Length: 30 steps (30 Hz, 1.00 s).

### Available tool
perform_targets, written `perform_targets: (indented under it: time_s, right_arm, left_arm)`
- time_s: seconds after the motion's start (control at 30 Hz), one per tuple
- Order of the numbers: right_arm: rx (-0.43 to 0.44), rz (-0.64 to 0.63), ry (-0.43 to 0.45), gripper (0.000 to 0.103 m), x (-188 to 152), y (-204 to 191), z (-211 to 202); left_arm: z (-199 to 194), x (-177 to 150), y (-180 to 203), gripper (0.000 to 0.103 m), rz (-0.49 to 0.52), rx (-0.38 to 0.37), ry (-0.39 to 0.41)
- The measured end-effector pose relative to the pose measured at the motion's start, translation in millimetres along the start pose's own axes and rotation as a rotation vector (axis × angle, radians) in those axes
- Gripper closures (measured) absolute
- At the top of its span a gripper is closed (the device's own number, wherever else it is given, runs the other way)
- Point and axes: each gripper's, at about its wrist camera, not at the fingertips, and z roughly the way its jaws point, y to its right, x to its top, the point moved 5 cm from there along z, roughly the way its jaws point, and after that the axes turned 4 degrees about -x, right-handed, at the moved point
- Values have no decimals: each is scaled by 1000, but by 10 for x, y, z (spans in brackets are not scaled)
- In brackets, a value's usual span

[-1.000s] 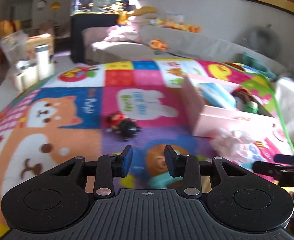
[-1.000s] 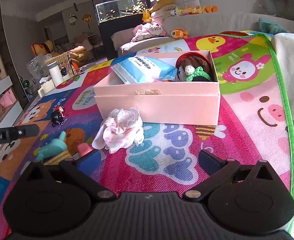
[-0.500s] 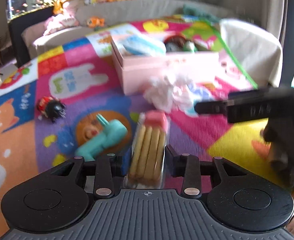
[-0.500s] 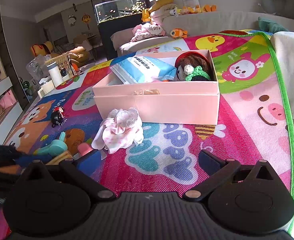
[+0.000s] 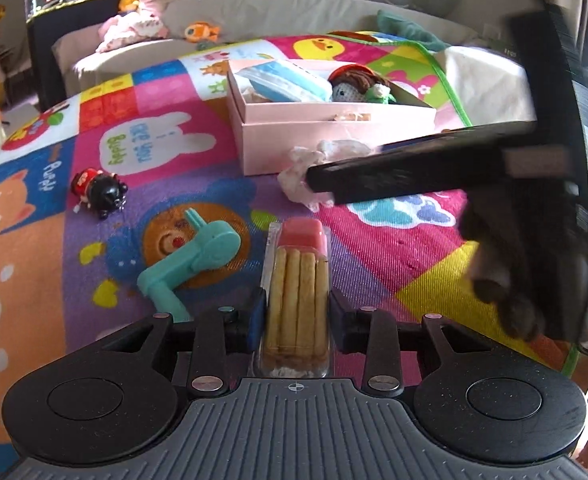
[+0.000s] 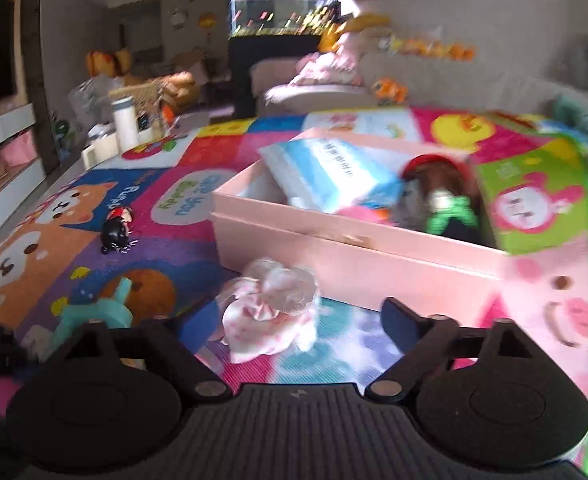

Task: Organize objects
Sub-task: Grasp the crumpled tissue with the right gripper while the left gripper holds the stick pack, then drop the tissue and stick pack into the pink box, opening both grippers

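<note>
My left gripper (image 5: 296, 314) is shut on a clear pack of biscuit sticks with a pink end (image 5: 299, 280), held just above the colourful play mat. The pink open box (image 5: 326, 140) stands beyond it, holding a blue wipes pack (image 5: 286, 82) and a knitted doll (image 5: 354, 86). A pink-white cloth bundle (image 5: 306, 172) lies in front of the box. My right gripper (image 6: 290, 320) is open and empty, just in front of the cloth bundle (image 6: 270, 304), with the box (image 6: 354, 252) behind it.
A teal plastic toy (image 5: 190, 256) and a small red-black figure (image 5: 98, 190) lie on the mat left of the biscuit pack. The right gripper's dark body (image 5: 494, 168) crosses the right of the left wrist view. A sofa with plush toys (image 5: 198, 32) stands behind the mat.
My left gripper swung right, closed on the biscuit pack and now holds it facing the box. My right gripper moved forward and left, closer to the cloth bundle; its view is motion-blurred.
</note>
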Motion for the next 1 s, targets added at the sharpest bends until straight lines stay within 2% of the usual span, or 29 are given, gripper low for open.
perform_targets:
  time_s: [0.03, 0.07, 0.1, 0.23, 0.37, 0.53, 0.67, 0.73, 0.8, 0.83, 0.9, 1.0]
  right_arm:
    - [15, -1, -29, 47, 33, -19, 82]
    - [22, -6, -64, 75, 57, -35, 146]
    - [24, -9, -88, 77, 73, -41, 158]
    - [46, -7, -11, 79, 108, 64, -219]
    - [45, 32, 55, 79, 113, 378, -676]
    - [-8, 102, 116, 79, 118, 809, -972]
    - [-49, 161, 142, 79, 97, 1020, -968]
    - [-48, 184, 136, 79, 72, 1070, -919]
    - [-52, 194, 126, 79, 43, 1095, -864]
    - [-52, 196, 118, 79, 24, 1099, -840]
    - [-56, 197, 106, 79, -19, 1122, -811]
    - [-69, 197, 96, 79, -106, 1186, -841]
  left_arm:
    - [-4, 2, -7, 66, -8, 0, 1]
    - [-11, 3, -15, 66, -17, 4, 1]
    - [-22, 2, -21, 66, -20, 10, 3]
    - [-94, 15, -53, 67, -29, 0, 39]
    - [-206, 204, -74, 67, -53, -20, 103]
    - [-278, 772, 41, 67, -17, -33, 207]
    - [-118, 1343, 207, 67, 5, -36, 310]
    - [84, 1618, 282, 67, -36, -38, 364]
    - [380, 1802, 321, 67, -118, -62, 409]
    - [532, 1841, 344, 67, -154, -73, 406]
    - [866, 1849, 388, 67, -202, -86, 338]
    - [1143, 1710, 497, 66, -182, -50, 238]
